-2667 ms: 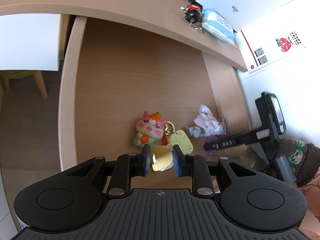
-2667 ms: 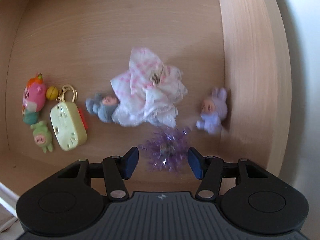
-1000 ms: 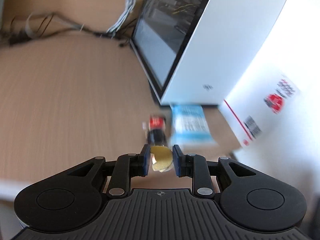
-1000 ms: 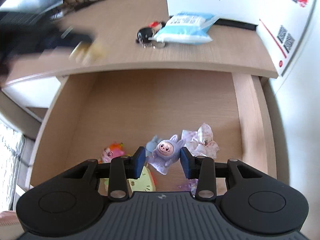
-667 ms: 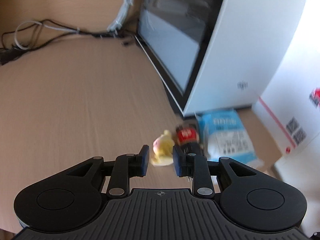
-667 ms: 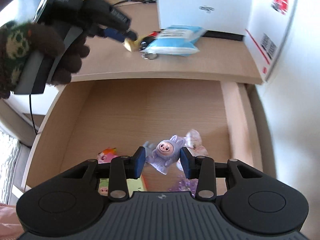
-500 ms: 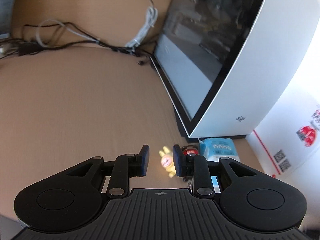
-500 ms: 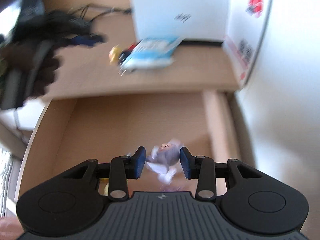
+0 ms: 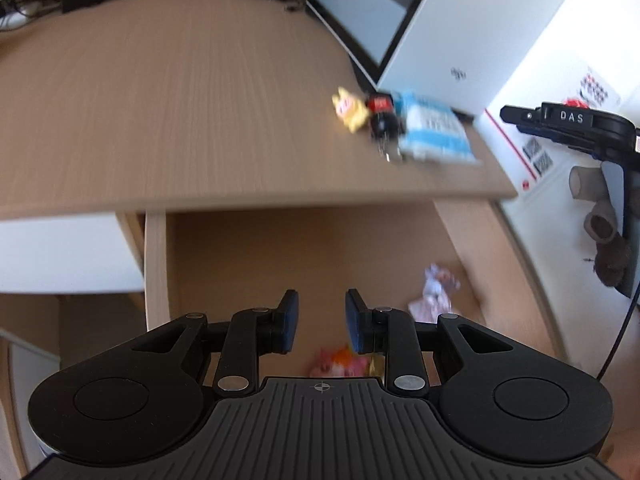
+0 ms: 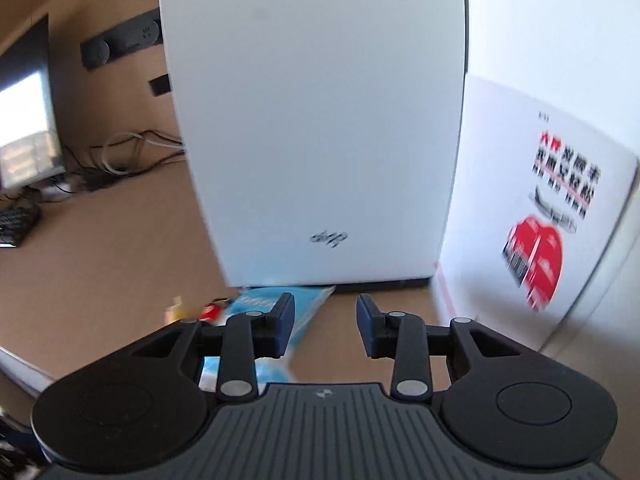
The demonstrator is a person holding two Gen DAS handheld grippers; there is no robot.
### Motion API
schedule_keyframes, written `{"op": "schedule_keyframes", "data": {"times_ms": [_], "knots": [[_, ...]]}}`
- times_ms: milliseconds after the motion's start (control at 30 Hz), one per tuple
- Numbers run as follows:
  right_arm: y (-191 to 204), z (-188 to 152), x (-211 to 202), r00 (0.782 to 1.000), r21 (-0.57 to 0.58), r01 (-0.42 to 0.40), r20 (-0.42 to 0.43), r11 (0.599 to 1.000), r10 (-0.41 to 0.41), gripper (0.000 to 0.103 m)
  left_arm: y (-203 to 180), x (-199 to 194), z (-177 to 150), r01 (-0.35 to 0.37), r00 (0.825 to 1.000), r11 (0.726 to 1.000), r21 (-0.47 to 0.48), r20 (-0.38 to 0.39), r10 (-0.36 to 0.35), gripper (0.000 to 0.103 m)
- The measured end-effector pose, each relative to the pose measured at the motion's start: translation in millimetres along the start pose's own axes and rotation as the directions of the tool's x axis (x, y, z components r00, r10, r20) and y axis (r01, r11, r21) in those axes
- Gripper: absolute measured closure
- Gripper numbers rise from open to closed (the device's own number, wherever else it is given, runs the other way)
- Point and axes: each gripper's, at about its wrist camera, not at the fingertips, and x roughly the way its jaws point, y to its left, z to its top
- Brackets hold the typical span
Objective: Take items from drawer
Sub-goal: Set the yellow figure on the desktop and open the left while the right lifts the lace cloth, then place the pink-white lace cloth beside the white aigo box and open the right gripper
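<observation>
Two small things show in the open pale-wood drawer (image 9: pixel 155 264), both light by the look of them. Above its front part hangs the left gripper (image 9: pixel 318 324), pads parted and empty. Just beneath it, at the drawer's near edge, lies a blurred pink-and-orange toy figure (image 9: pixel 334 363), probably rubbery and rounded; a pinch across its body should hold. Toward the drawer's right wall sits a white-and-pink frilly cloth bundle (image 9: pixel 434 294), soft and floppy, best taken at its bunched middle. Beyond the drawer, on the desktop, rests a small yellow toy figure (image 9: pixel 350 111), already out. Also above the desktop, the right gripper (image 10: pixel 325 328) stands released, nothing between its pads.
</observation>
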Motion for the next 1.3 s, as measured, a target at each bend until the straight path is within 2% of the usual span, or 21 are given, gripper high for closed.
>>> {"op": "schedule_keyframes", "data": {"times_ms": [100, 200, 267, 300, 333, 400, 500, 567, 600, 633, 767, 900, 967, 1033, 1100, 1200, 1300], "knots": [[-1, -30, -2, 0.995, -0.002, -0.022, -0.097, 1.000, 0.022, 0.069, -2, 7, -5, -0.001, 1.000, 1.000, 0.005, -0.031, 0.001, 0.075], [-2, -70, 4, 0.972, 0.003, -0.031, -0.233, 1.000, 0.031, 0.068, -2, 12, -9, 0.024, 0.998, 1.000, -0.015, -0.053, -0.025, 0.075], [-2, -93, 5, 0.948, 0.001, -0.032, -0.317, 0.999, 0.031, 0.056, -2, 15, -13, 0.043, 0.997, 0.999, -0.025, -0.068, -0.045, 0.075], [-3, -105, 8, 0.934, 0.006, -0.042, -0.355, 0.999, 0.042, 0.045, -4, 16, -15, 0.050, 0.996, 0.998, -0.026, -0.074, -0.052, 0.075], [-1, -115, 11, 0.920, 0.016, -0.055, -0.389, 0.998, 0.057, 0.037, -6, 17, -16, 0.053, 0.995, 0.998, -0.024, -0.079, -0.055, 0.075], [0, -131, 23, 0.889, 0.039, -0.062, -0.452, 0.997, 0.073, 0.036, -8, 17, -19, 0.054, 0.994, 0.998, -0.018, -0.090, -0.055, 0.075], [2, -147, 50, 0.838, 0.058, -0.016, -0.544, 0.998, 0.045, 0.036, -15, 18, -20, 0.048, 0.994, 0.999, -0.004, -0.097, -0.049, 0.075], [3, -155, 59, 0.815, 0.065, -0.010, -0.577, 0.998, 0.046, 0.052, -16, 14, -21, 0.051, 0.994, 0.999, 0.001, -0.095, -0.050, 0.075], [4, -157, 58, 0.810, 0.059, -0.010, -0.585, 0.998, 0.042, 0.076, -16, 12, -21, 0.053, 0.994, 0.999, 0.001, -0.092, -0.052, 0.075], [6, -157, 53, 0.813, 0.053, -0.017, -0.580, 0.998, 0.045, 0.080, -15, 10, -22, 0.052, 0.995, 0.999, -0.001, -0.086, -0.052, 0.075], [7, -137, 7, 0.871, 0.051, -0.056, -0.485, 0.997, 0.074, 0.084, -9, 6, -24, 0.032, 0.997, 0.999, -0.029, -0.074, -0.034, 0.075], [-3, -85, -46, 0.953, 0.084, -0.051, -0.293, 0.995, 0.073, 0.084, -5, 1, -27, 0.031, 0.997, 0.998, -0.053, -0.065, -0.034, 0.075], [-12, -54, -66, 0.983, 0.091, -0.028, -0.178, 0.995, 0.044, 0.084, -5, -1, -28, 0.029, 0.998, 0.998, -0.053, -0.059, -0.033, 0.075], [-18, -29, -72, 0.996, 0.058, 0.027, -0.086, 0.998, -0.022, 0.084, -4, -4, -29, 0.027, 0.998, 0.998, -0.051, -0.057, -0.030, 0.075], [-21, -10, -60, 0.995, 0.018, 0.093, -0.031, 0.996, -0.092, 0.084, -3, -6, -31, 0.020, 0.998, 0.999, -0.046, -0.063, -0.023, 0.075], [-28, -1, -32, 0.996, 0.020, 0.094, -0.004, 0.995, -0.094, 0.081, -3, -11, -34, 0.002, 0.997, 1.000, -0.021, -0.075, -0.004, 0.075], [-34, -1, -3, 0.995, 0.015, 0.095, -0.040, 0.995, -0.095, 0.065, -2, -16, -37, -0.007, 0.996, 1.000, -0.001, -0.083, 0.007, 0.075]]}}
